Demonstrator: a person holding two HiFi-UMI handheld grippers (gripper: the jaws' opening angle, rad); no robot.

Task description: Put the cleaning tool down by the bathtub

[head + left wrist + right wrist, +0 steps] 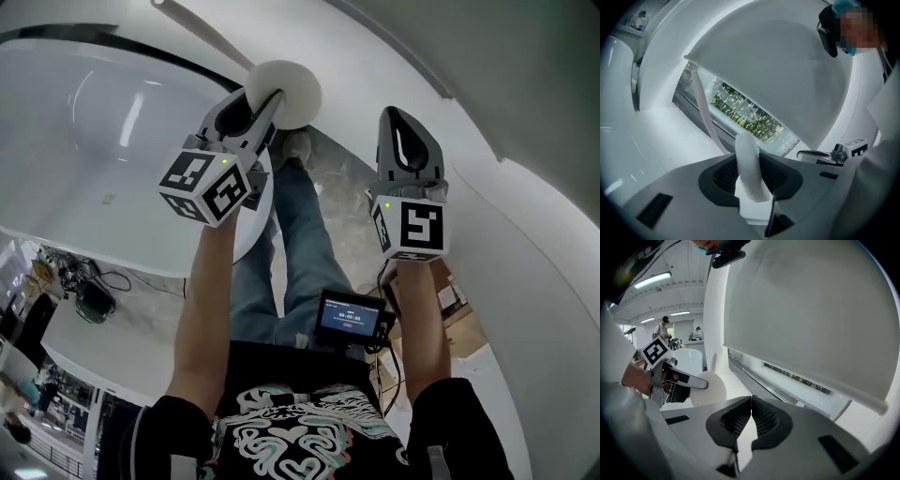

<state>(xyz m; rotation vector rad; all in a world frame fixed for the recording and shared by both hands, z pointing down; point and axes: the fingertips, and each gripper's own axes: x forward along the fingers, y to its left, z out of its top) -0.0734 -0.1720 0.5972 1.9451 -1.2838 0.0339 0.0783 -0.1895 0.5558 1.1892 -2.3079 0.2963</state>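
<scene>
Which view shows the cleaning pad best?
The left gripper view: the pad is large, edge-on between the fingers of the left gripper. The head view shows its face partly hidden; the right gripper view shows it small.

Bathtub (84,234) glossy, smooth; cleaning tool (291,89) head fuzzy (cloth-like), matt.

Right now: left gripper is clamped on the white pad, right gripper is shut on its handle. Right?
Wrong on the right gripper: its jaws are shut on nothing, as the right gripper view shows. The left gripper is clamped on the white pad.
</scene>
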